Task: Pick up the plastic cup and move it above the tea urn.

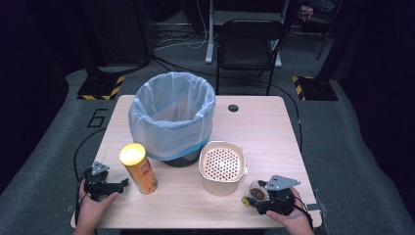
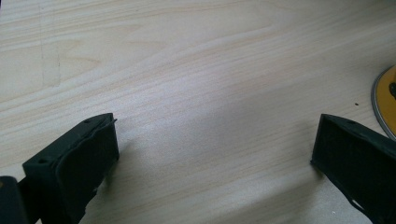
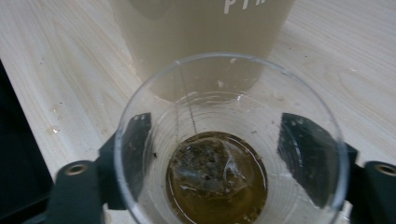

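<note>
The right gripper (image 1: 258,197) clasps a clear cup (image 3: 231,140) with a teabag (image 3: 210,163) in brown liquid, just right of the strainer tub (image 1: 221,167). The left gripper (image 1: 120,185) gapes empty, well left of the tub, beside the can (image 1: 138,168).

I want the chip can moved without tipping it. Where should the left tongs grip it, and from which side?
Grip the chip can low on its round wall, coming level from its left, where the left tongs already sit open: it is tall, narrow, upright.

light wooden table (image 1: 274,127) on grey floor (image 1: 357,161), black folding chair (image 1: 247,46) behind, dark surroundings.
</note>
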